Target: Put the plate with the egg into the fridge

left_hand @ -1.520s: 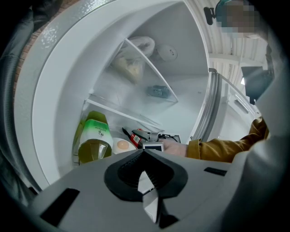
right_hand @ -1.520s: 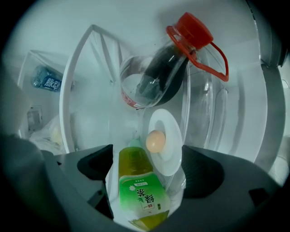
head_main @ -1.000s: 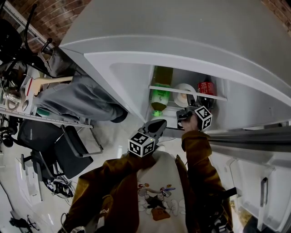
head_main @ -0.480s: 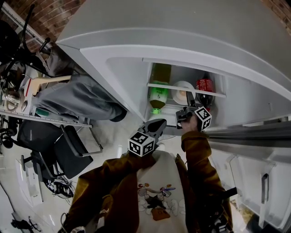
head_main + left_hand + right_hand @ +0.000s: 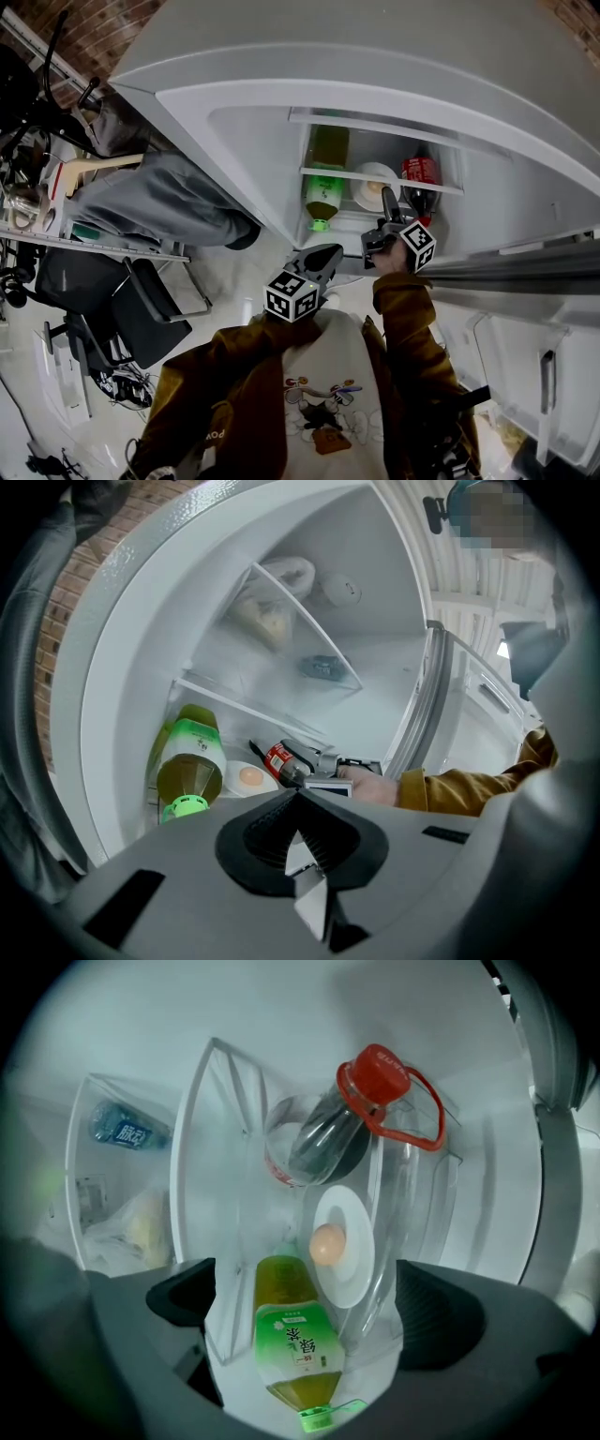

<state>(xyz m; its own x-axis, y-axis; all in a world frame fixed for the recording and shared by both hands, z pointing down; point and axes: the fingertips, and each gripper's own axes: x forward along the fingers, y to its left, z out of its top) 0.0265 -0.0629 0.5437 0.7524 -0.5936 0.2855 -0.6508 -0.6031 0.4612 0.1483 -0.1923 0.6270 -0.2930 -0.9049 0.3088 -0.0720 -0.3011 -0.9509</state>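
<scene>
Head view: one fridge (image 5: 525, 178) stands open. On its glass shelf (image 5: 450, 187) sit three things in a row: one green bottle (image 5: 323, 192), one white plate (image 5: 373, 178) and one dark bottle (image 5: 422, 178). Two grippers are out in front. The left gripper (image 5: 323, 255) hangs back near the person's chest. The right gripper (image 5: 384, 220) reaches to the shelf edge, just in front of the plate.

Left gripper view: the left gripper (image 5: 300, 841) has its jaws closed together with nothing in them. Beyond it, the shelf holds the green bottle (image 5: 190, 771), the plate (image 5: 246, 782) with one egg (image 5: 250, 775) on it, and the dark bottle (image 5: 281, 758). The right gripper (image 5: 333, 766) and its hand (image 5: 370, 785) are beside them. One pale bag (image 5: 281, 574) lies on a higher shelf.

Right gripper view: the right gripper (image 5: 309, 1316) has just been opening, and its jaws stand wide apart, pressing on nothing. In the gap, farther in, the plate (image 5: 349, 1260) rests on the shelf, carrying the single egg (image 5: 327, 1243). It lies between the green bottle (image 5: 295, 1335) and the dark bottle (image 5: 328, 1138), which has a red cap (image 5: 380, 1072). A farther compartment holds one water bottle (image 5: 122, 1131) and one bag (image 5: 141, 1222).
</scene>
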